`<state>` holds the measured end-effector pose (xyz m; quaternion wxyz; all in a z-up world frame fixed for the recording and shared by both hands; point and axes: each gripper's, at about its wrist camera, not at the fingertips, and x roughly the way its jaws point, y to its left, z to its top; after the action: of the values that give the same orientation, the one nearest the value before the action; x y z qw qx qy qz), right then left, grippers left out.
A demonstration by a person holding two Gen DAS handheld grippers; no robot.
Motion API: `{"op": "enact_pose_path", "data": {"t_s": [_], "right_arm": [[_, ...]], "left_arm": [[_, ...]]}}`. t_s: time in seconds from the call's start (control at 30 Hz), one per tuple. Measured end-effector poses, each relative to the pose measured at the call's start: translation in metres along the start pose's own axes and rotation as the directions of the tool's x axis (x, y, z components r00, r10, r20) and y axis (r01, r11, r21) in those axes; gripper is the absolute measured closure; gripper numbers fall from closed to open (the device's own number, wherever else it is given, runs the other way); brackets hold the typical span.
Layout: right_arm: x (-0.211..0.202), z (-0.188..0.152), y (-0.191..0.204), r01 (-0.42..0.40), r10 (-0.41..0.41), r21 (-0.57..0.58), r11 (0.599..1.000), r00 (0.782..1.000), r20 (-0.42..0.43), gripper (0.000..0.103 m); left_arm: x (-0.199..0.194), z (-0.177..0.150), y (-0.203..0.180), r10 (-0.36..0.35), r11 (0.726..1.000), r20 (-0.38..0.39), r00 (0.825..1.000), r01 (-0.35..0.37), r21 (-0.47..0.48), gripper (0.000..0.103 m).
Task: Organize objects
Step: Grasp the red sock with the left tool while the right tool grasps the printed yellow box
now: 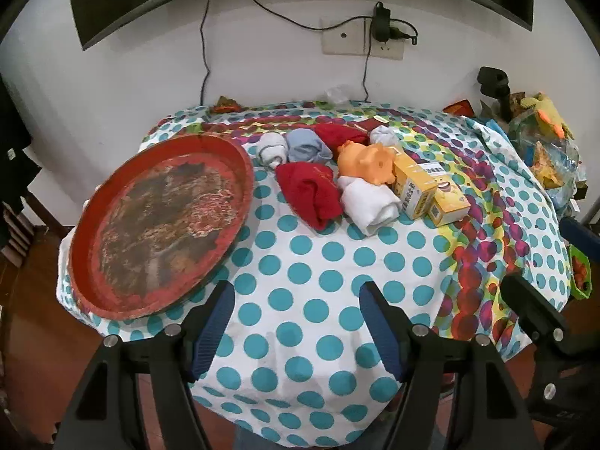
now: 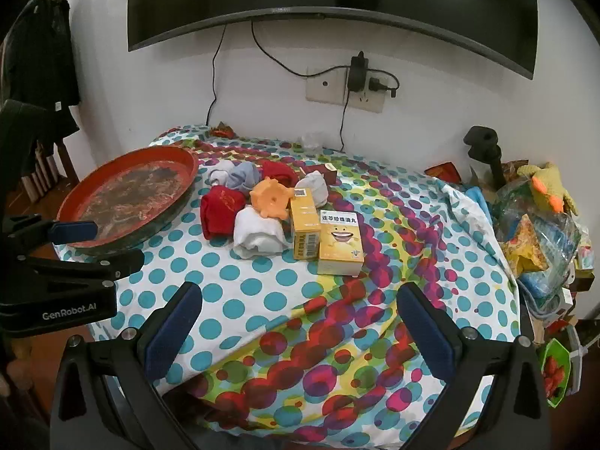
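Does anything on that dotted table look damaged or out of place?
Yes: the red tray at the table's left looks badly worn, its inside surface flaking to dark patches. It holds nothing, while the rolled socks, orange toy and yellow boxes sit jumbled beside it.

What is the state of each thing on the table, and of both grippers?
Red tray: empty, on the table's left edge.
Yellow boxes: closed, side by side.
Rolled socks: rolled, beside the tray.
Orange toy: lying among the socks.
Left gripper: open, empty.
Right gripper: open, empty.
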<state>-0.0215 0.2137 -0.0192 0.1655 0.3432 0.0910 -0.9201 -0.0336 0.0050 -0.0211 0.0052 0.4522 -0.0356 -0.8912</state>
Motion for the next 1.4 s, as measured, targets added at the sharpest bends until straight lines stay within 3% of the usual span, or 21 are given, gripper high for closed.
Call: {"op": "enact_pose_path", "data": {"t_s": [0.5,0.93,1.17,1.33,1.4], "right_arm": [[0.026,-0.001,-0.013,-0.011,0.012,0.017,1.000,0.999,-0.030,0.000],[0.068,0.002,-0.030,-0.012,0.015,0.036,0.999,0.998,-0.068,0.002],[0.101,0.004,-0.039,-0.014,0.017,0.029,0.999,0.994,-0.105,0.023],[0.123,0.007,-0.049,-0.014,0.018,0.036,0.999,0.992,-0.122,0.025],[0.131,0.007,-0.052,-0.021,0.026,0.041,0.999,0.990,-0.137,0.034]], "left_arm": [[0.037,0.005,-0.006,-0.046,0.999,-0.059,0.997,0.047,0.017,0.032],[0.070,0.016,0.003,-0.059,0.998,-0.068,0.996,0.060,0.010,0.032],[0.088,0.021,0.004,-0.067,0.998,-0.070,0.995,0.067,0.007,0.032],[0.099,0.023,0.006,-0.064,0.998,-0.079,0.995,0.065,0.004,0.032],[0.104,0.024,0.008,-0.062,0.998,-0.083,0.995,0.062,-0.005,0.032]]}}
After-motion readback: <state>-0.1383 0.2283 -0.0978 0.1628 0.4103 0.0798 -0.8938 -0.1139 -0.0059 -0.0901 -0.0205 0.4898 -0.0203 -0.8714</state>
